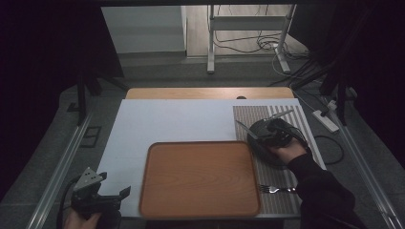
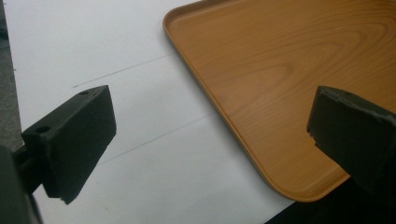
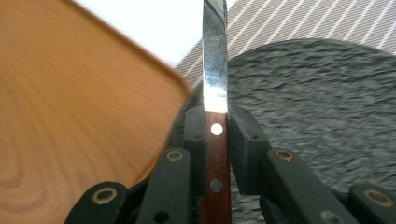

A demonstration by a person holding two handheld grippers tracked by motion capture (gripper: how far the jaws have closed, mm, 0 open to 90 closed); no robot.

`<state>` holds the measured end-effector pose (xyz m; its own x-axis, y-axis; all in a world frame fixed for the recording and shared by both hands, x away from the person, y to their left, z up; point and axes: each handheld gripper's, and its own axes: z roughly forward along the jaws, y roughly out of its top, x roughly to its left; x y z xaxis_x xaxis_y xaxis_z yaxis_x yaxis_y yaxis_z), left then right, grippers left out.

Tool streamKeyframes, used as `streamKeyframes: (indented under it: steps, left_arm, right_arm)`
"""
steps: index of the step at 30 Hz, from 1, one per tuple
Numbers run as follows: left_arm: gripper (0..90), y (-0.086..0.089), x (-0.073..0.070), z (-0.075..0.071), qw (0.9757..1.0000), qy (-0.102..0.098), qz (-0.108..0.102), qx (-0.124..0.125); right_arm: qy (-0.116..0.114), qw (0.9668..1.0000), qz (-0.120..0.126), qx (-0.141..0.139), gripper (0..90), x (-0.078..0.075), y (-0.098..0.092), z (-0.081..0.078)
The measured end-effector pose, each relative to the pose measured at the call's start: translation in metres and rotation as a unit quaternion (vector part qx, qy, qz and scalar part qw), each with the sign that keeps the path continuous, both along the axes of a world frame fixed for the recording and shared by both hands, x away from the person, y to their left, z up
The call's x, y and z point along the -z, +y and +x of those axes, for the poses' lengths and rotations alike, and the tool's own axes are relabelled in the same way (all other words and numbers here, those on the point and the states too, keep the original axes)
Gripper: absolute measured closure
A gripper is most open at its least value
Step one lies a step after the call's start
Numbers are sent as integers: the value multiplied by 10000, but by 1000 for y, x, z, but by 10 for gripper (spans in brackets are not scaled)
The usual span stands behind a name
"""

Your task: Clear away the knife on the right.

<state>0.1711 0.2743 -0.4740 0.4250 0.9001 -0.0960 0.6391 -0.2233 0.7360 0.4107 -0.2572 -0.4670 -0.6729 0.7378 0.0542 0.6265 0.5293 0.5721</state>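
My right gripper (image 1: 261, 135) (image 3: 216, 122) is shut on a knife (image 3: 215, 70) with a reddish wooden handle and brass rivets. The steel blade (image 1: 246, 129) points away from me toward the far left. The knife hangs over a dark grey textured plate (image 1: 260, 151) (image 3: 317, 93) that lies on a striped placemat (image 1: 248, 112) (image 3: 289, 18). At the table's near left corner my left gripper (image 1: 119, 198) (image 2: 210, 135) stands open, with nothing between its jaws, next to the near left corner of a wooden tray (image 1: 200, 176) (image 2: 289, 70) (image 3: 70, 116).
A fork (image 1: 274, 189) lies on the placement's near end, right of the tray. A white sheet (image 1: 176, 119) (image 2: 93, 46) covers the table beneath the tray. Beyond the table stand a metal frame (image 1: 248, 28) and floor cables.
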Motion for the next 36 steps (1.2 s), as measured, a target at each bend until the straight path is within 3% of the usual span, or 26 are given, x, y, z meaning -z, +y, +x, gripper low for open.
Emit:
streamKeyframes:
  steps: [12,23,36]
  left_arm:
    - [22,0,0,0,10000,3,12,9]
    - [21,0,0,1,10000,8,18,10]
    - [22,-1,0,1,10000,2,42,12]
  right_arm:
    - [85,9991,-55,-401,772,5,21,-45]
    - [212,9966,-123,-790,772,10,45,-75]
    - [235,9941,-128,-1053,772,16,68,-85]
